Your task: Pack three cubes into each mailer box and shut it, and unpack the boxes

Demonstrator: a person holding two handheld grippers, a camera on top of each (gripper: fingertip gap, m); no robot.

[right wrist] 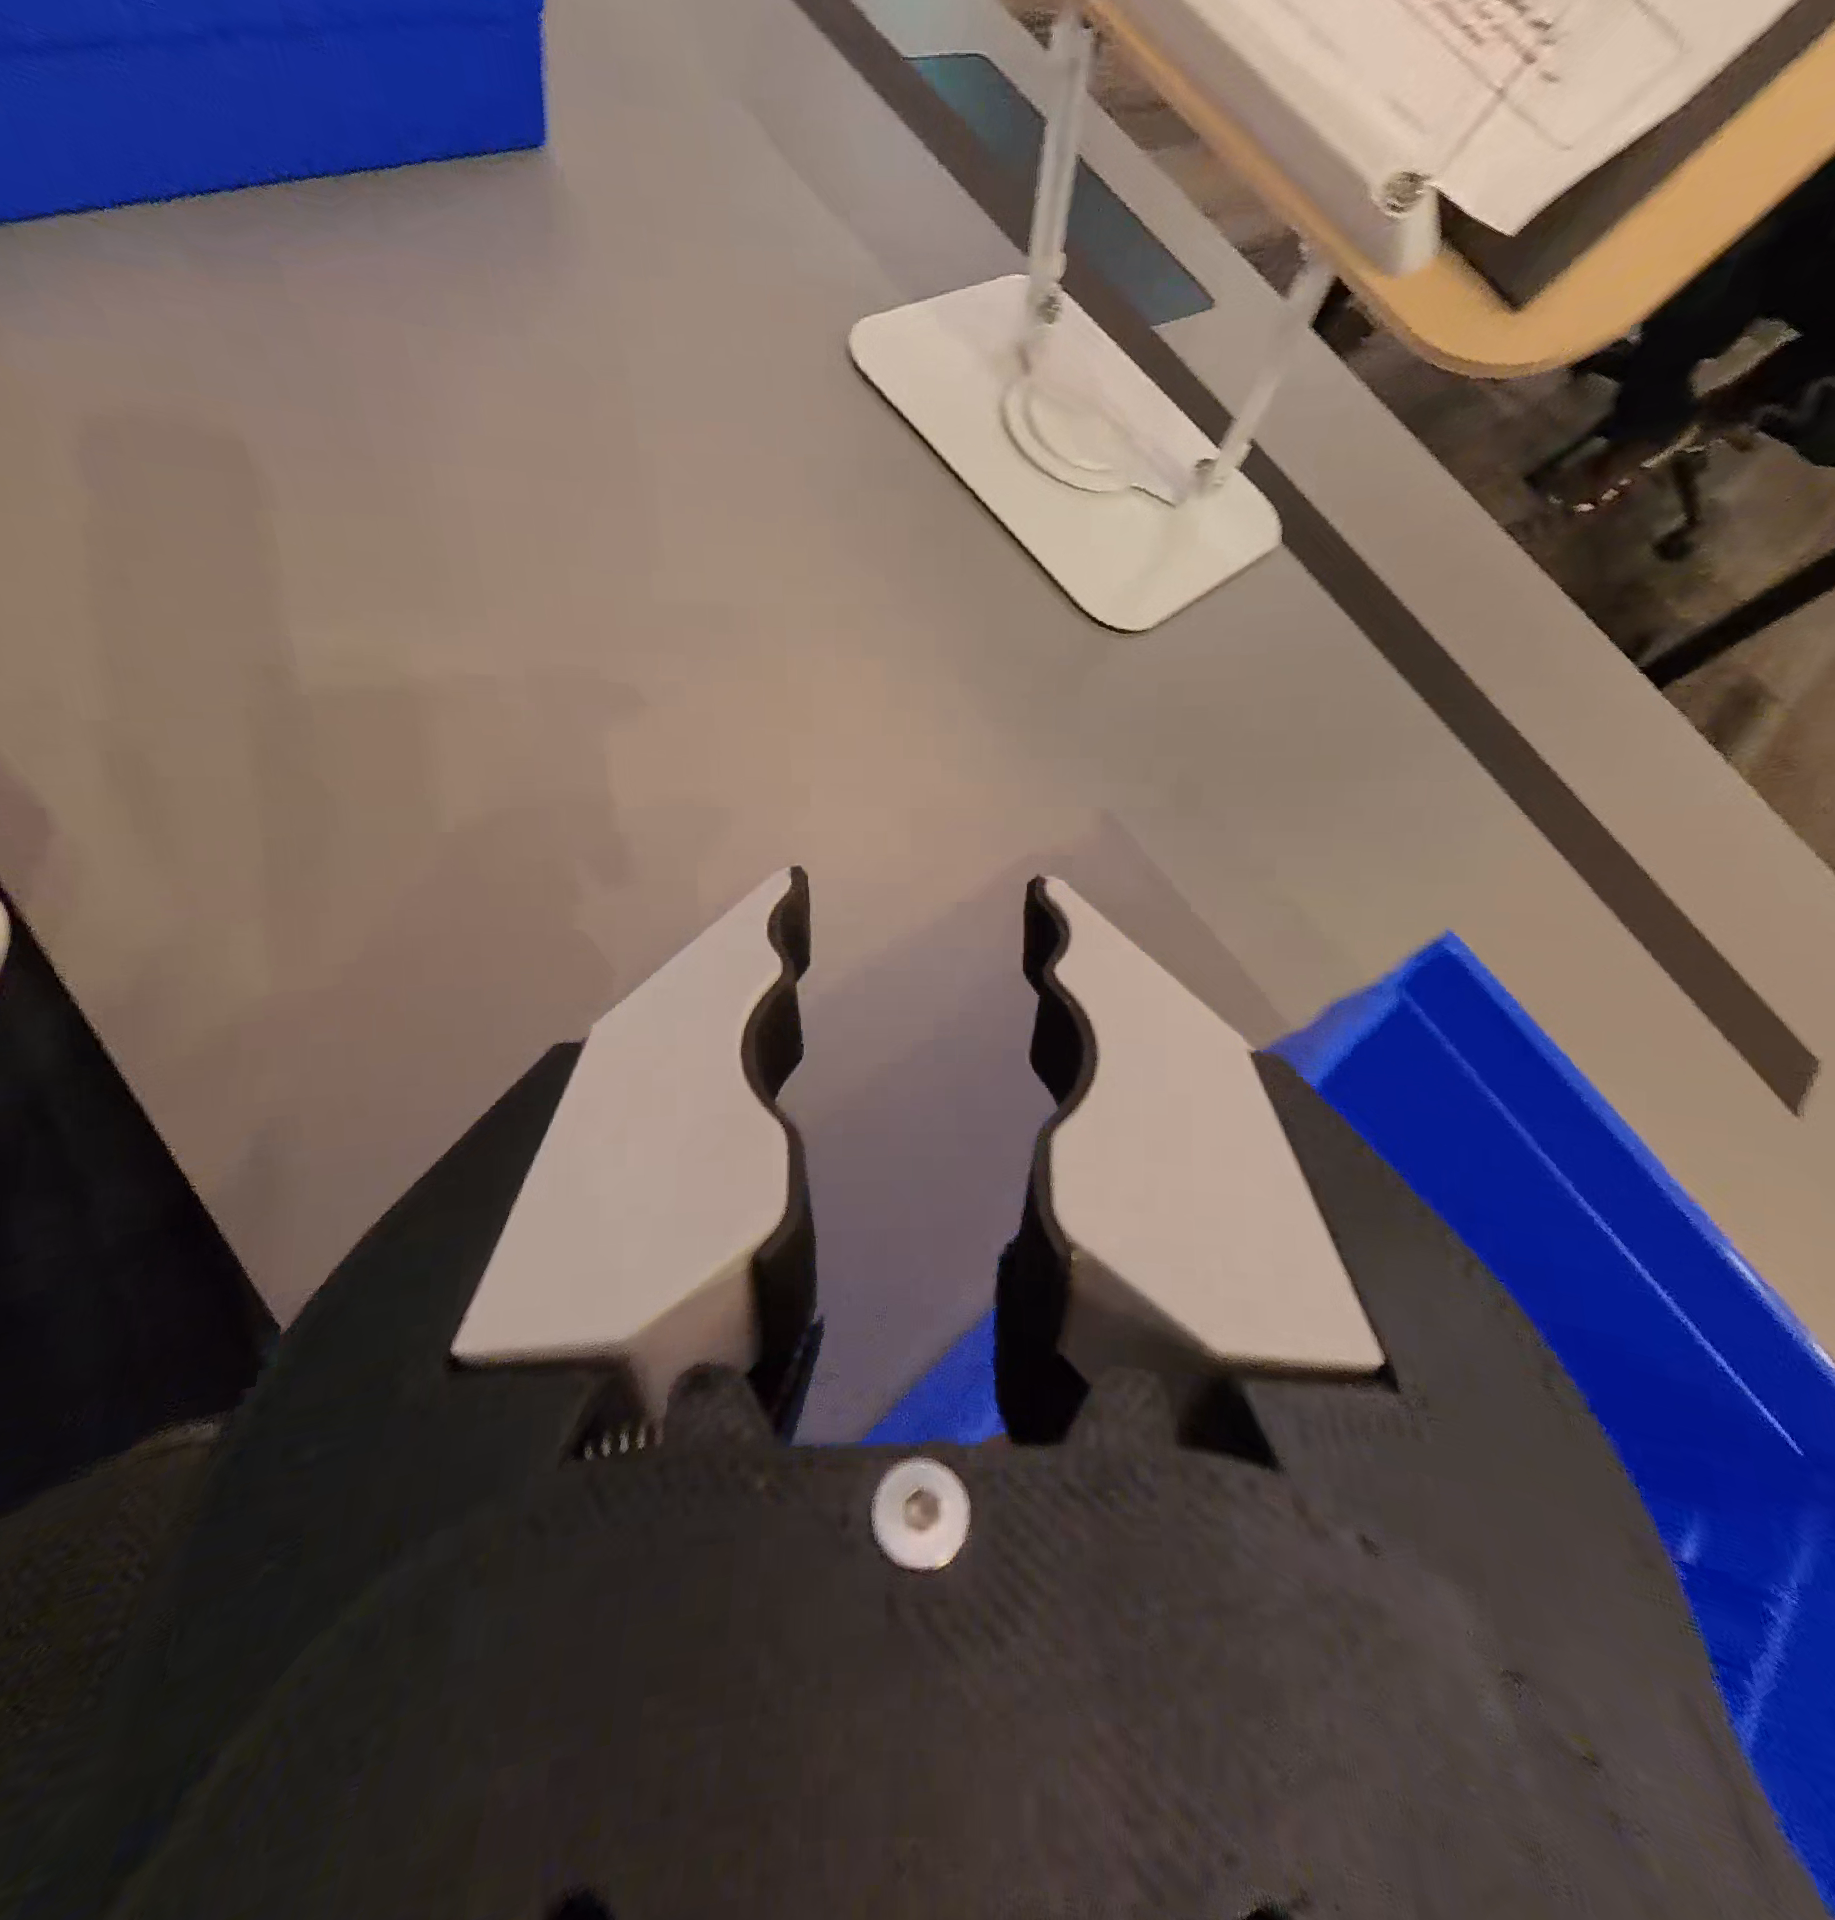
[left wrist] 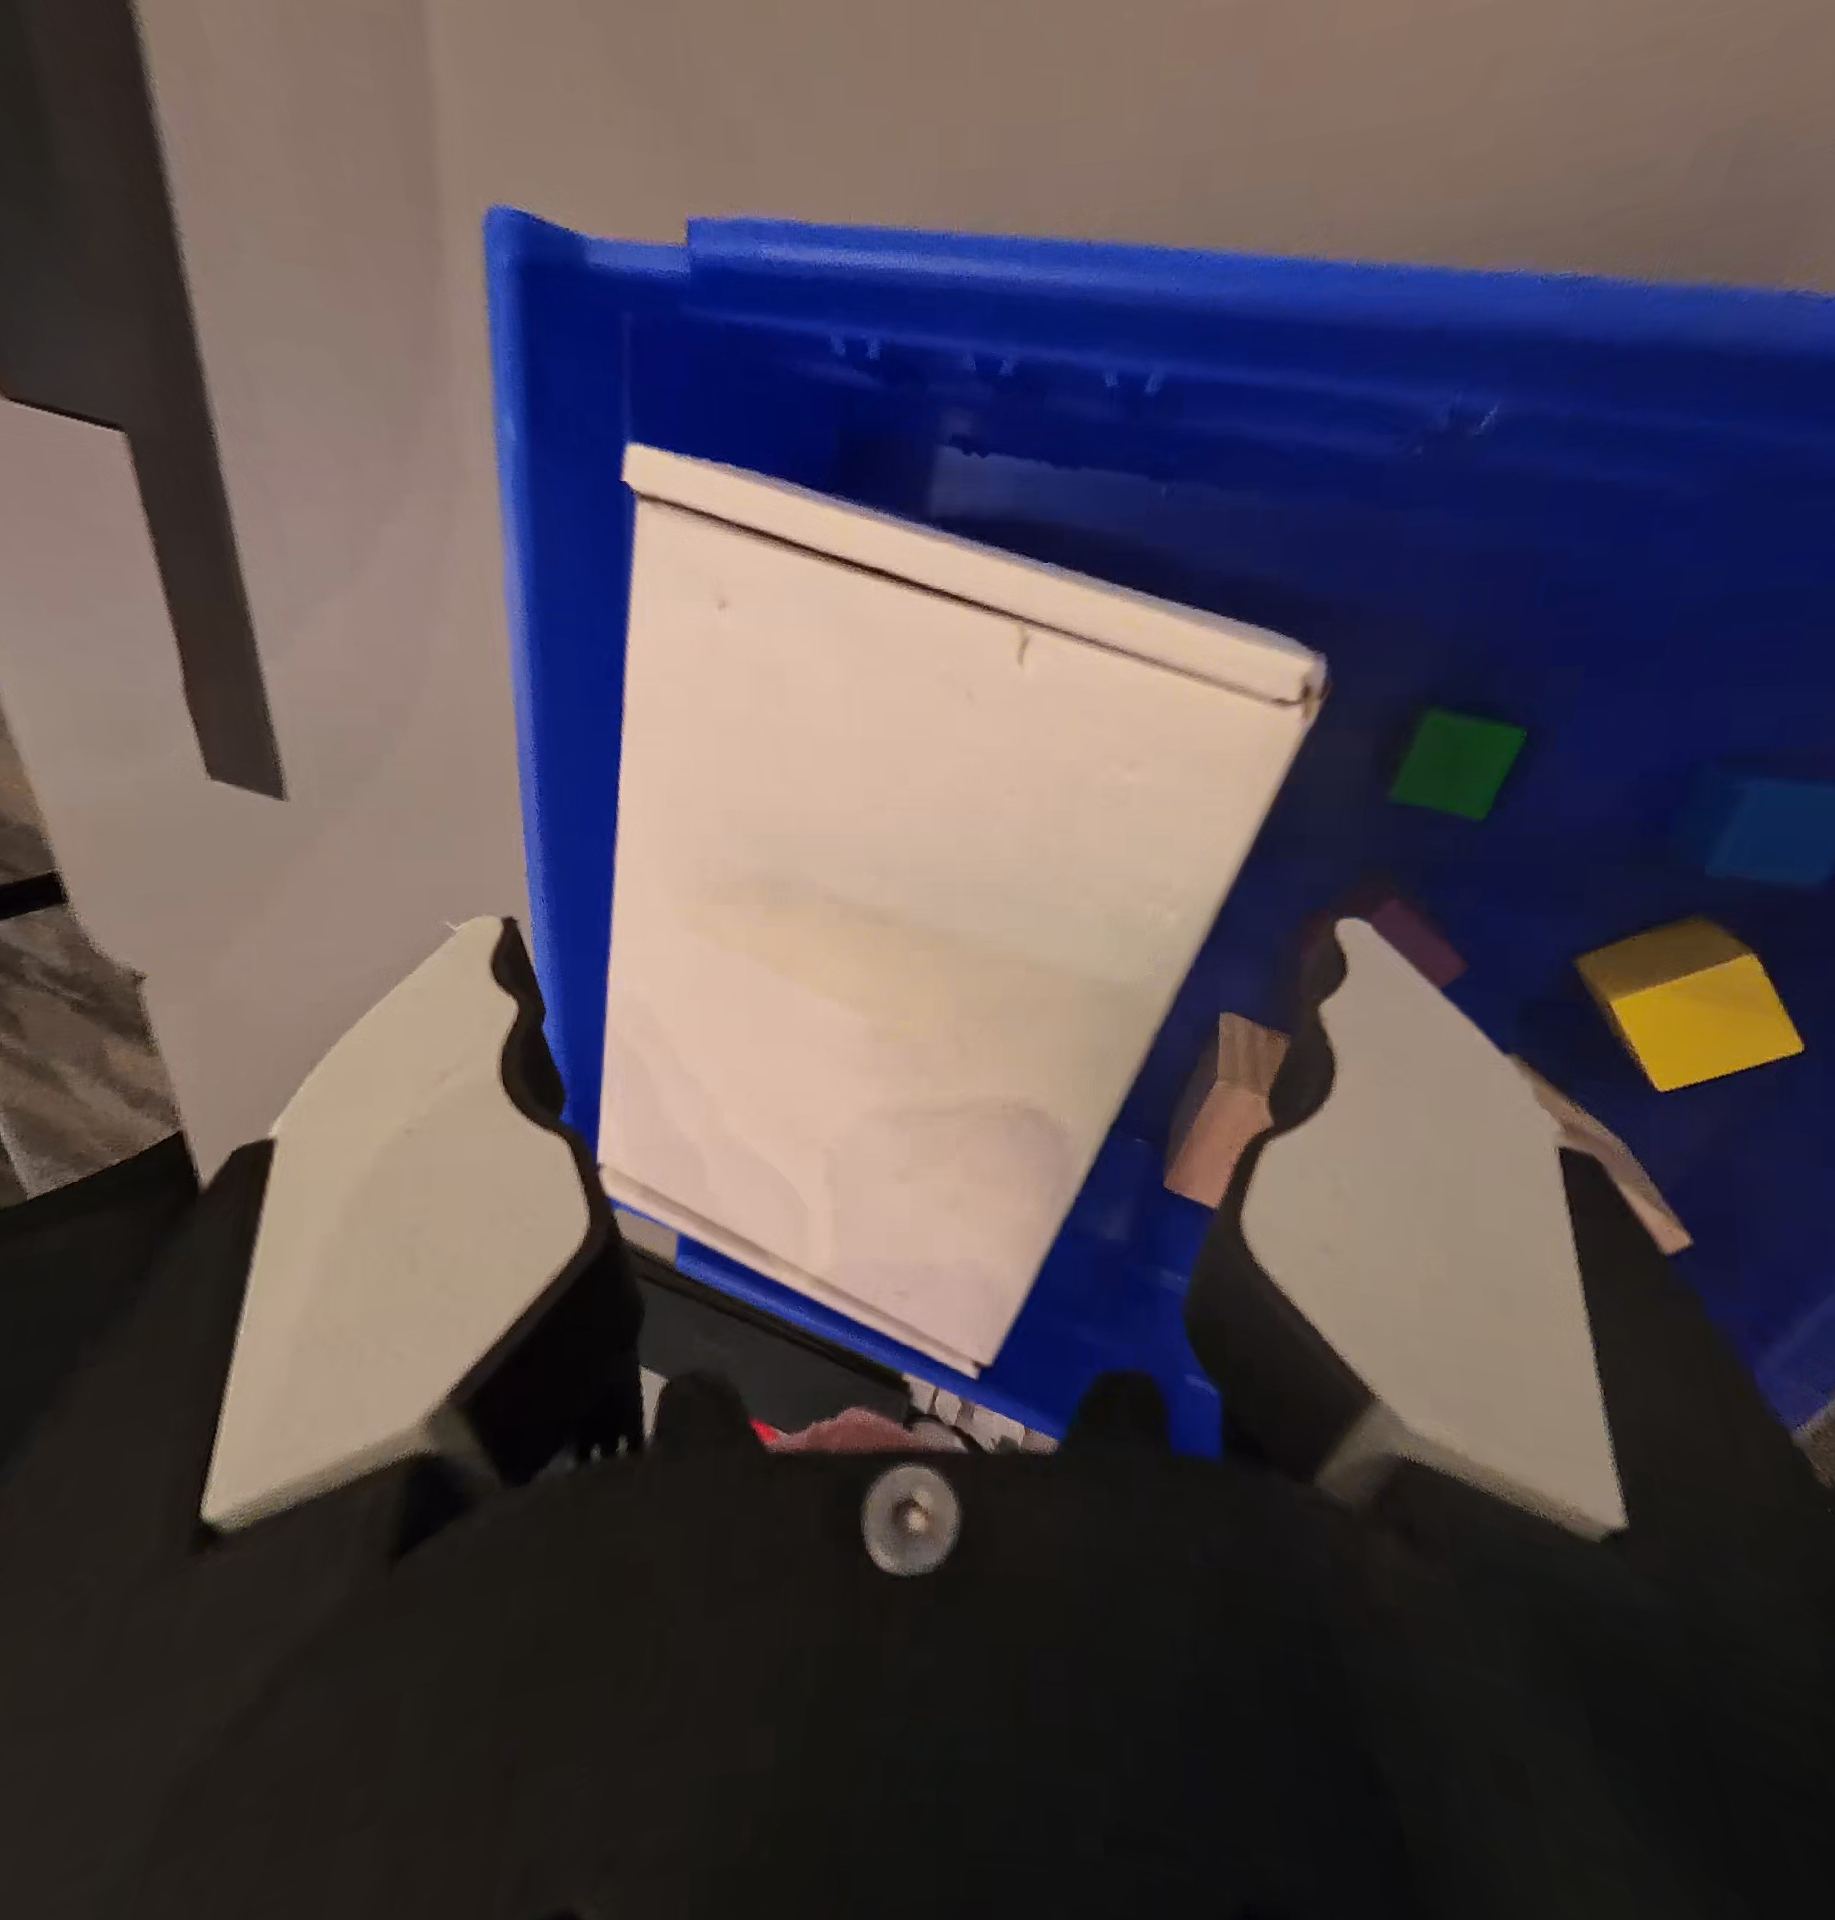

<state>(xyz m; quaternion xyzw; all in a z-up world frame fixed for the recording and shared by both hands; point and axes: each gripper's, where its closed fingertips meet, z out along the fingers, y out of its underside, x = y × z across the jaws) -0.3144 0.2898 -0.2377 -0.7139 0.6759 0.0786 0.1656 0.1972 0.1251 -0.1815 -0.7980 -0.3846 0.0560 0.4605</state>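
Observation:
A white mailer box (left wrist: 892, 883), shut, lies tilted in the left part of a blue bin (left wrist: 1100, 270). Loose cubes lie on the bin floor to its right: green (left wrist: 1458, 764), blue (left wrist: 1780, 831), purple (left wrist: 1412, 940), yellow (left wrist: 1692, 1013) and a bare wood one (left wrist: 1219, 1112). My left gripper (left wrist: 923, 935) is wide open and empty, held above the box with a finger on each side of it. My right gripper (right wrist: 918, 888) is open by a narrow gap and empty, above the bare grey table (right wrist: 477, 623).
In the right wrist view a blue bin's corner (right wrist: 1515, 1143) is at the lower right and another blue bin (right wrist: 217, 94) is at the top left. A white stand base (right wrist: 1058, 447) with thin legs sits near the table's far edge, under a board with paper (right wrist: 1464, 94).

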